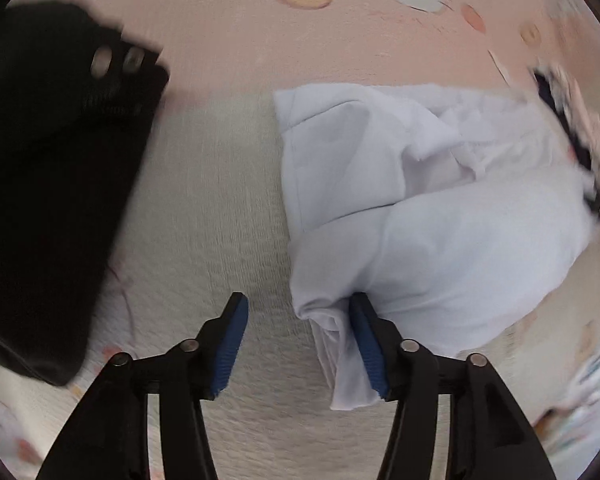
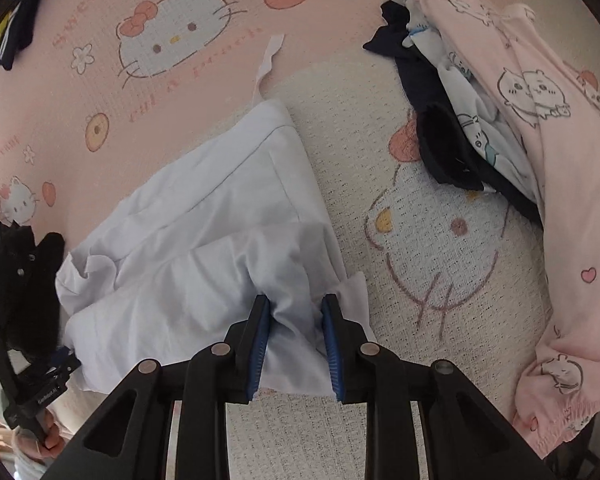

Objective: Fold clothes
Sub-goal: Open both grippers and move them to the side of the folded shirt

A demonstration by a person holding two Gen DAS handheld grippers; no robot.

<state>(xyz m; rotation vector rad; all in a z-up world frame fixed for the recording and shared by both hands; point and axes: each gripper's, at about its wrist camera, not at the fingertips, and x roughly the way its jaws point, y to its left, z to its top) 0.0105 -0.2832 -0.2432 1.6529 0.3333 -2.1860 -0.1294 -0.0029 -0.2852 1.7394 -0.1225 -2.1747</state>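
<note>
**Both grippers at the white garment on the printed bed cover**

Blue-padded fingers (image 1: 236, 344) of my left gripper (image 1: 296, 344) are standing wide apart in the left wrist view; only the right-hand pad is touching cloth, a bunched corner of the white garment (image 1: 440, 216) hanging beside it, so this gripper is released rather than clamped. To its left a dark folded garment (image 1: 56, 200) is lying on the pink and cream cartoon-cat bed cover (image 1: 220, 184). The white garment is lying to the right of centre, rumpled, with a folded-over flap near its top. At the far right edge a blurred pile of dark and pink cloth is showing; I cannot tell its pieces apart there.

In the right wrist view, at far left, I am seeing my left gripper from outside, beside the garment's left edge, with a bare hand (image 2: 50, 436) below it. The white garment (image 2: 204, 216) is stretching up from the lower centre, a thin strip trailing off its top corner. My right gripper (image 2: 296, 344) is clenching a gathered pinch of its near edge between both blue pads. To the right, well apart, a heap of clothes (image 2: 452, 148) is lying: navy and black pieces, a printed white one, and pink printed pyjamas (image 2: 560, 184) along the right edge.
</note>
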